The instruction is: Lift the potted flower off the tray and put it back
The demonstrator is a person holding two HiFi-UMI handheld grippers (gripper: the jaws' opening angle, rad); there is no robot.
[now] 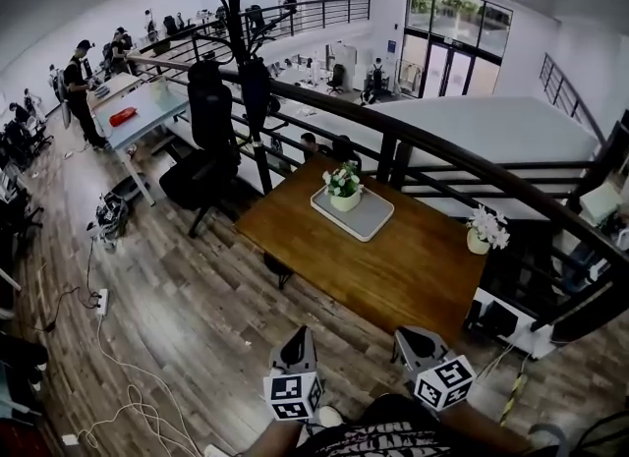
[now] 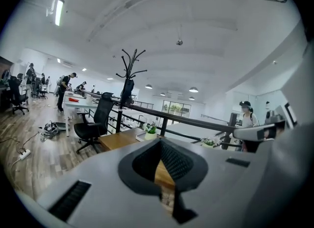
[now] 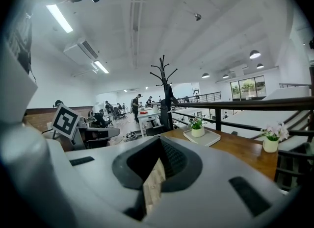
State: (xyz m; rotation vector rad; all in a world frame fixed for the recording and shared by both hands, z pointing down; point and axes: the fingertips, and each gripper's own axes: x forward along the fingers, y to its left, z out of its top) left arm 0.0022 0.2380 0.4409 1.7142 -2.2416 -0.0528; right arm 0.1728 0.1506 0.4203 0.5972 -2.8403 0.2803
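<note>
Wooden table (image 1: pixel 413 268) w/ potted flower (image 1: pixel 343 188) on tray (image 1: pixel 373 217); left gripper (image 1: pixel 296 339) & right gripper (image 1: pixel 417 339) jaws closed, nothing held.

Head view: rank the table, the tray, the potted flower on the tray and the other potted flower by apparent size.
1. wooden table
2. tray
3. potted flower on the tray and second potted flower at the table's right edge: they look alike, so unranked.

On the table (image 1: pixel 393 268), the potted flower (image 1: pixel 343 187) sits on the tray (image 1: pixel 371 217), left of a second pot (image 1: pixel 484 231).
</note>
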